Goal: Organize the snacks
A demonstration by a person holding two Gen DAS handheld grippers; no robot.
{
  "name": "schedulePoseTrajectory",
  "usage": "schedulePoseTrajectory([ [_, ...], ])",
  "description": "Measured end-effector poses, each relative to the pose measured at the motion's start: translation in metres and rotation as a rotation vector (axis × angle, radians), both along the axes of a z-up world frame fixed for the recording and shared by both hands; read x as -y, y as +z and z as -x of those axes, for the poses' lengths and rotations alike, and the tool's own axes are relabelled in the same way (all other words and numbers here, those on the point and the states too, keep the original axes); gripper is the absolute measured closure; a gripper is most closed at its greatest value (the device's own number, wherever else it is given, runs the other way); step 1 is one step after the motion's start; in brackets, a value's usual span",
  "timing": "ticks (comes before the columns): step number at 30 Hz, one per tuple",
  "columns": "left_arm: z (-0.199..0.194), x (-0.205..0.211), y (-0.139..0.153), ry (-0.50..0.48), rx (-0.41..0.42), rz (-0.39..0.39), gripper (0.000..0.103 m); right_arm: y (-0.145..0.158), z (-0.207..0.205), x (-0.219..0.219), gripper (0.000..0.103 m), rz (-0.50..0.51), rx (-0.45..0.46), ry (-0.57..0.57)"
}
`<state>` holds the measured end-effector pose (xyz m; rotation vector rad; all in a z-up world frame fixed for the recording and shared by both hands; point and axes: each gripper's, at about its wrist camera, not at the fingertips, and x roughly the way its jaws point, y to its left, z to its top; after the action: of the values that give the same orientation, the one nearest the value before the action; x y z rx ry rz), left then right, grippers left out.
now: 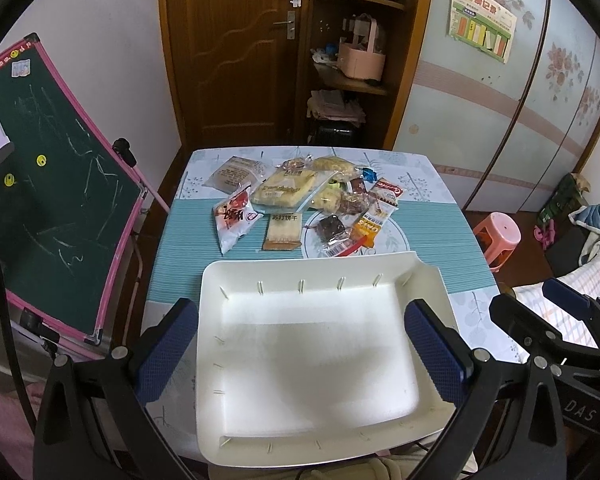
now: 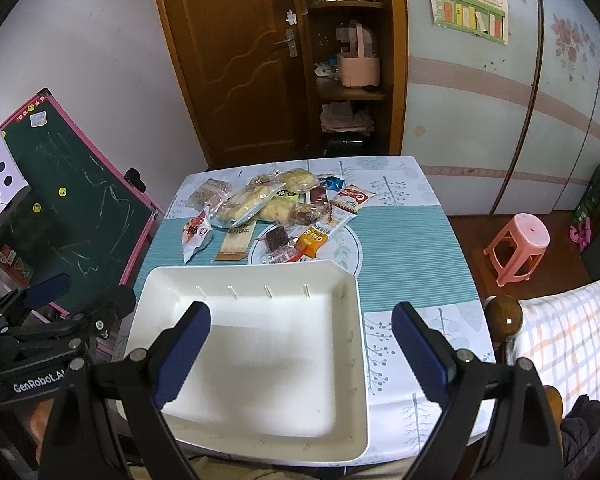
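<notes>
A white empty tray (image 1: pixel 228 400) sits at the near edge of the table; it also shows in the right wrist view (image 2: pixel 340 400). Beyond it lies a pile of packaged snacks (image 1: pixel 300 200), also in the right wrist view (image 2: pixel 276 212): a red-and-white bag (image 1: pixel 236 220), a cracker pack (image 1: pixel 283 232), yellow bread packs, a dark bar and an orange oat pack (image 1: pixel 366 228). My left gripper (image 1: pixel 300 352) is open and empty above the tray. My right gripper (image 2: pixel 304 356) is open and empty above the tray's right part.
The table (image 1: pixel 440 240) has a teal striped cloth. A chalkboard easel (image 1: pixel 52 184) stands at the left. A pink stool (image 2: pixel 518 246) and a bed (image 2: pixel 572 328) are at the right. A door and shelves (image 1: pixel 352 60) stand behind.
</notes>
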<state>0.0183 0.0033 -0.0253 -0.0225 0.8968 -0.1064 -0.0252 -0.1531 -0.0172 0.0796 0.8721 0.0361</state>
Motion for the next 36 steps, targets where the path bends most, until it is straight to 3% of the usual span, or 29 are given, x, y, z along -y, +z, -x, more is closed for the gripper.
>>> schedulePoseTrajectory([
  [20,-0.001,-0.01,-0.002,0.006,-0.01,0.004,0.001,-0.003,-0.002,-0.003,0.01,-0.003,-0.007,0.001],
  [36,-0.013,-0.006,0.001,0.015,-0.014,-0.06,0.001,-0.005,-0.005,-0.006,0.01,0.001,-0.006,0.009],
])
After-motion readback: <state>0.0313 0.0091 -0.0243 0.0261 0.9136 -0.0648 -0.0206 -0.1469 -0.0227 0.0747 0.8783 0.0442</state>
